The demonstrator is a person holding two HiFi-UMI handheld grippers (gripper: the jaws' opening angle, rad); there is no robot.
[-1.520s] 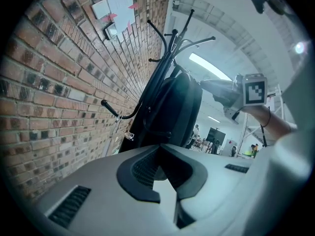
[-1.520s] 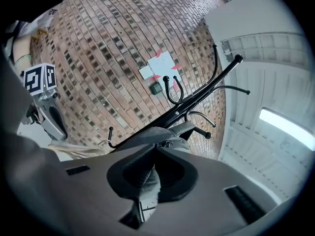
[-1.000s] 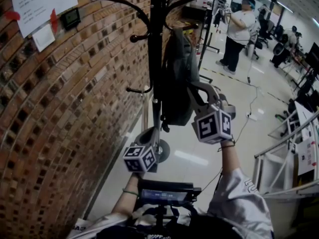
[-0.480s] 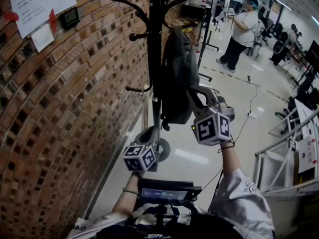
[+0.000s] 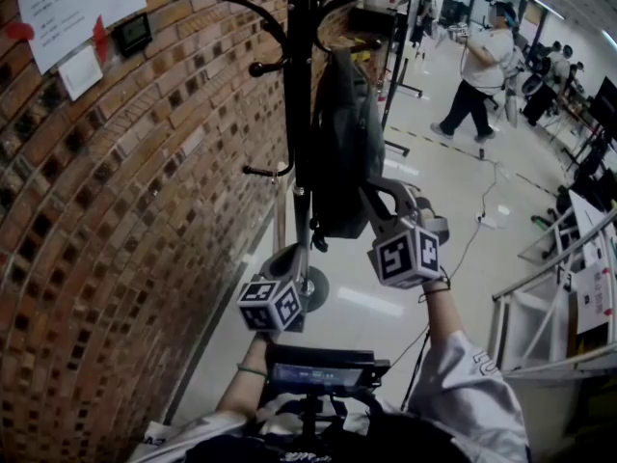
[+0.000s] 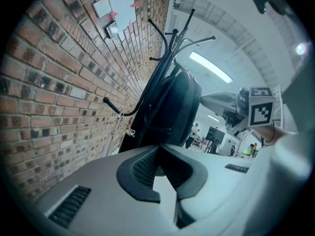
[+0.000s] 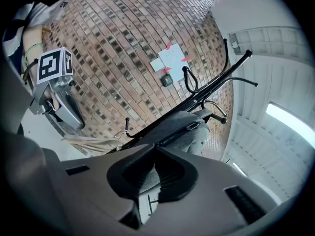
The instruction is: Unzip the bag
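My right fingers (image 7: 176,175) pinch the hanging bag (image 5: 345,138) low on its side, mid-frame. My left fingers (image 6: 139,173) sit pressed together just beneath its bottom.

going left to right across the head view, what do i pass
brick wall → coat rack pole → bag → person
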